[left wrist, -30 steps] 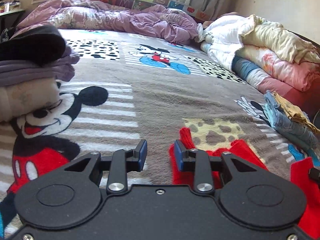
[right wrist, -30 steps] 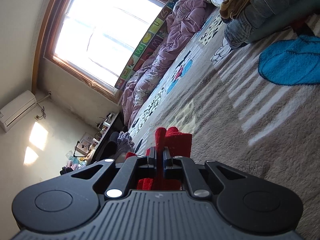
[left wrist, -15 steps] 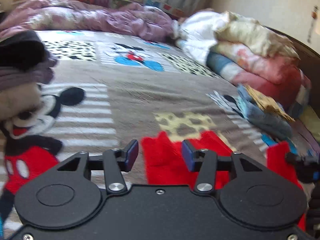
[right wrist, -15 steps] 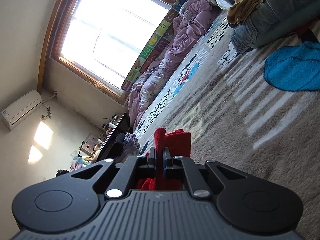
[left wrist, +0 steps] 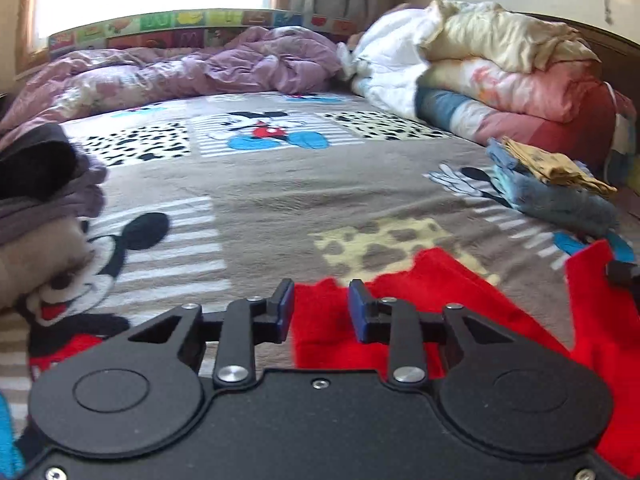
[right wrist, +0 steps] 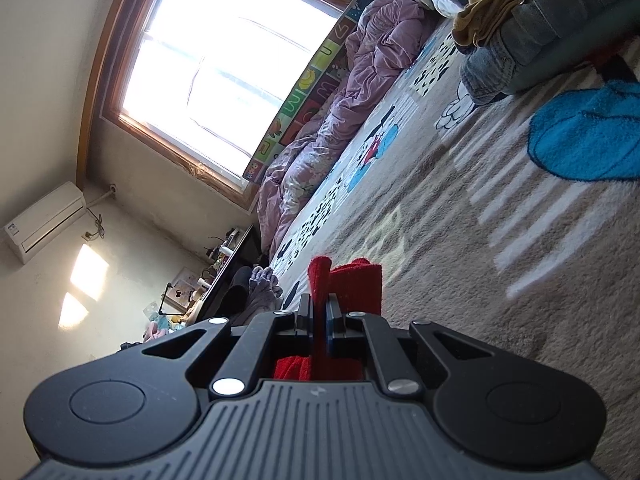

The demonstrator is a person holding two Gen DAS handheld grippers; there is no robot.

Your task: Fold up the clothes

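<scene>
Folded stacks (left wrist: 44, 216) already sit on the bed (left wrist: 280, 200); the red garment (left wrist: 400, 300) lies unfolded near its front edge. The right gripper (right wrist: 319, 320) pinches one red edge; the left gripper (left wrist: 321, 308) is closing around another, pads not yet touching.

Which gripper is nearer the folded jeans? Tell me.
Right. The right gripper, shut on the red cloth, shows at the right of the left view below the jeans; the left gripper, closing, sits farther left.
</scene>
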